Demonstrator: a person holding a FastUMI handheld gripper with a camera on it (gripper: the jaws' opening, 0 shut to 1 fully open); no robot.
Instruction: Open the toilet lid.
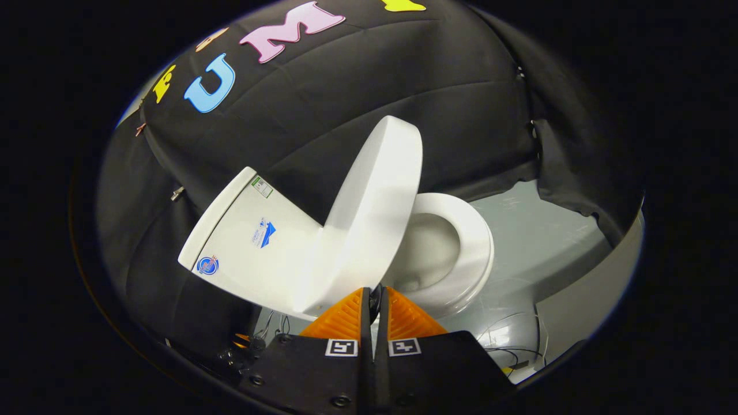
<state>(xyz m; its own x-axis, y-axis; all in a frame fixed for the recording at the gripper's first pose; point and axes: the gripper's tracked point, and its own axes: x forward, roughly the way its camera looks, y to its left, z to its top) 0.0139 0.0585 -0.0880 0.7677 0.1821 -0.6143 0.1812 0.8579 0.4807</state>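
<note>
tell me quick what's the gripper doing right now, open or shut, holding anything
gripper: shut, fingers pressed together with nothing between them, tips just short of the raised toilet lid.

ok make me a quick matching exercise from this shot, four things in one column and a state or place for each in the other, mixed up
Things:
1. toilet lid
2. toilet seat
3. tank
4. gripper

States or places:
A. lying flat around the bowl opening
B. fingers closed together, nothing between them
C. raised, partly open
D. behind the lid, carrying stickers

Pairs: 1-C, 2-A, 3-D, 4-B
</note>
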